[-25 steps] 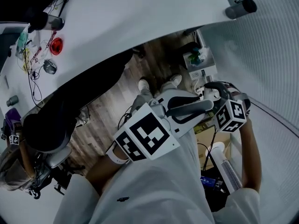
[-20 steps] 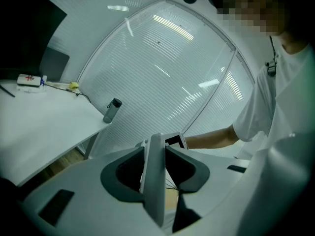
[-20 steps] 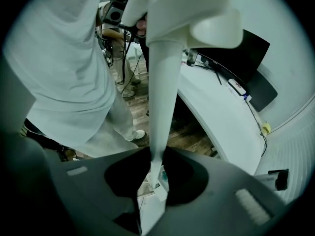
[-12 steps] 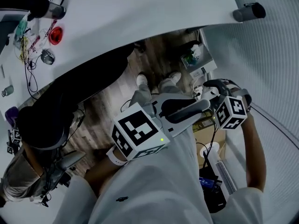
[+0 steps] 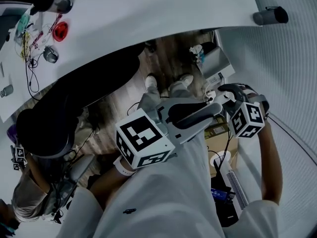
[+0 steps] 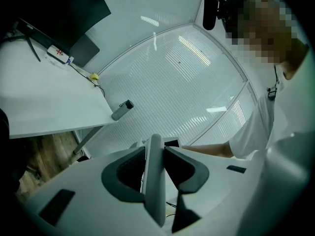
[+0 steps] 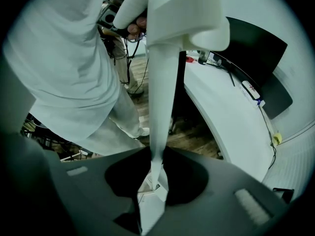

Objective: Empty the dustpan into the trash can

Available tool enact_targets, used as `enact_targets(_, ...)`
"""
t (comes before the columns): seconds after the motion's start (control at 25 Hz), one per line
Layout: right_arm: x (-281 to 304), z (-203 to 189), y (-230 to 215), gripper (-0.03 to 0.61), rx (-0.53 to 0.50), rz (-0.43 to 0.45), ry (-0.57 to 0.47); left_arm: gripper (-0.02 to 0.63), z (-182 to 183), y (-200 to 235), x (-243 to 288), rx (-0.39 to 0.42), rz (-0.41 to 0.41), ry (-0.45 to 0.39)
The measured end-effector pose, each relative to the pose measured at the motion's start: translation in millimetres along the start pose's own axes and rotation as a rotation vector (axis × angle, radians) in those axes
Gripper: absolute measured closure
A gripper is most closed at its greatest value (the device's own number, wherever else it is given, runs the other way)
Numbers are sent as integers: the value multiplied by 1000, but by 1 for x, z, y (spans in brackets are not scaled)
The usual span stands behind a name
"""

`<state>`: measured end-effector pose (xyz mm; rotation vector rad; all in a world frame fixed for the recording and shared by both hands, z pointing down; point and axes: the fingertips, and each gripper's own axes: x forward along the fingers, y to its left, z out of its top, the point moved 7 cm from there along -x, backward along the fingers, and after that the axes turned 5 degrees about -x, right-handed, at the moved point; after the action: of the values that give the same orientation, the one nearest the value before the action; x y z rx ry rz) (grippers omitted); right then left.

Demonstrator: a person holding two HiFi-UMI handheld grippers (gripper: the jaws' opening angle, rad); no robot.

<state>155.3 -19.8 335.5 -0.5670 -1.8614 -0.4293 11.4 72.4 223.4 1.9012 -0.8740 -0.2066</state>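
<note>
My left tool (image 6: 155,149) is clamped on the white dustpan handle (image 7: 162,97); my right tool (image 7: 153,168) pinches it too. The trash can (image 5: 218,66) sits upper right in the head view.

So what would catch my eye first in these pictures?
Probably the black-and-white patterned cube on the left claw and its twin on the right claw, both mid-frame in the head view. Each claw is clamped on a pale bar, seen up close in the gripper views. A big white curved desk sweeps across the top of the head view.
</note>
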Motion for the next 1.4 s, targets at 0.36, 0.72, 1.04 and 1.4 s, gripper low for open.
enact_targets(0.36, -1, -1, -6, 488, -20, 29, 20, 494, -4, 3, 2, -83, -33, -74)
enact_targets(0.72, 1, -13, -28, 488, -67, 78, 30, 495, 8, 12, 17, -123, -7, -127)
enact_targets(1.04, 7, -18, -41, 489, -127, 125, 46, 494, 6, 25, 18, -180, -2, -163)
enact_targets(1.4, 18, -23, -52, 489, -189, 178, 74, 489, 3, 35, 23, -188, 44, -203)
